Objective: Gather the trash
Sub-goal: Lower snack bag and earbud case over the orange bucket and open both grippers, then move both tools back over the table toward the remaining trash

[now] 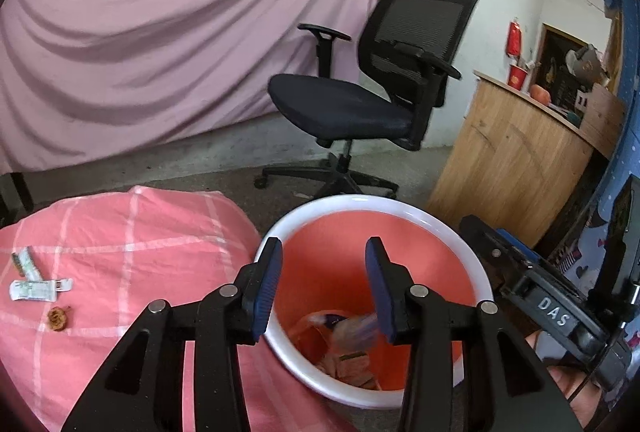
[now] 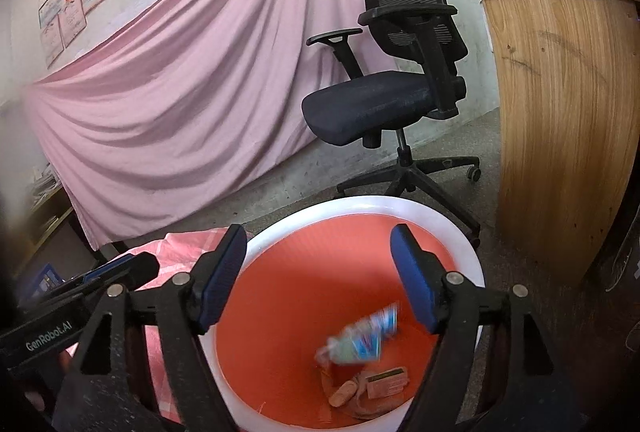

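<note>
An orange bin with a white rim (image 1: 400,210) stands beside the pink checked bedding (image 1: 132,232); it also shows in the right wrist view (image 2: 360,206). Both grippers hover over it. My left gripper (image 1: 324,272) is open and empty. My right gripper (image 2: 318,272) is open; a blurred blue-white wrapper (image 2: 360,340) is in mid-air inside the bin below it, also seen in the left wrist view (image 1: 356,326). Brown scraps (image 2: 376,384) lie at the bin's bottom. On the bedding lie two white wrappers (image 1: 38,288) and a small brown scrap (image 1: 59,318).
A black office chair (image 1: 368,104) stands behind the bin. A wooden counter (image 1: 512,160) is to the right. A pink sheet (image 1: 160,32) hangs across the back. The right gripper's body (image 1: 552,308) shows at the left view's right edge.
</note>
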Demonstrator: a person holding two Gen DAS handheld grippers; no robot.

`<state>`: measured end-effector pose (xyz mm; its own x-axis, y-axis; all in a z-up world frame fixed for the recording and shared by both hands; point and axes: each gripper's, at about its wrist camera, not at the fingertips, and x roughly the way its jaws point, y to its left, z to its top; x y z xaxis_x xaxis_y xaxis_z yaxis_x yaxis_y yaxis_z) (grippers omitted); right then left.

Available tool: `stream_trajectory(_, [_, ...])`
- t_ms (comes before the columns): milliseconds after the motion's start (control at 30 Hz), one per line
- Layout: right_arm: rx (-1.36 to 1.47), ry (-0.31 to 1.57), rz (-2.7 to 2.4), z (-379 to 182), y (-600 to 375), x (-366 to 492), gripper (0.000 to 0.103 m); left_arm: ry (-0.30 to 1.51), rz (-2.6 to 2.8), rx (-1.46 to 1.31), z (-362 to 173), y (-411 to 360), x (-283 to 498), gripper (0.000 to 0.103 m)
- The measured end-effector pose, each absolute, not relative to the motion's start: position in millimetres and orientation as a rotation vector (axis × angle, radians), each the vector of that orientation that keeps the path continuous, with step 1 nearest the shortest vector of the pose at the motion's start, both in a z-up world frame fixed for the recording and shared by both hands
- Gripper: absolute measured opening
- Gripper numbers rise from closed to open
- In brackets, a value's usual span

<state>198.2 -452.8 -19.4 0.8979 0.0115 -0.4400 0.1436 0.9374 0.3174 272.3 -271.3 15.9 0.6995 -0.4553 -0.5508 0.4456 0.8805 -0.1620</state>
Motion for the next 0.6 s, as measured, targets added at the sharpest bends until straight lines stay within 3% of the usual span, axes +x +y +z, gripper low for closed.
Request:
stream_trajectory(200, [0.34,0.386,-0.059,-7.0,-442.4,194.2,0.103,0.51,-0.37,-0.092,28.4,-232.4,258.7,0.072])
stream_trajectory(267, [0.325,0.35,-0.053,-1.2,-435.8,190.7,0.103,0.465,-0.325,-0.108,33.9,-218.8,253.9,0.094])
stream_trajectory(333, [0.308,0.305,-0.037,6.4,-427.2,186.4,0.103,0.408,-0.28,-0.115,39.0,-206.2,246.7,0.1])
stream_trajectory(600, [0.234,0.139,0.045,34.8,-381.3,171.9,0.103,0.305,-0.178,-0.108,48.1,-161.7,223.1,0.101])
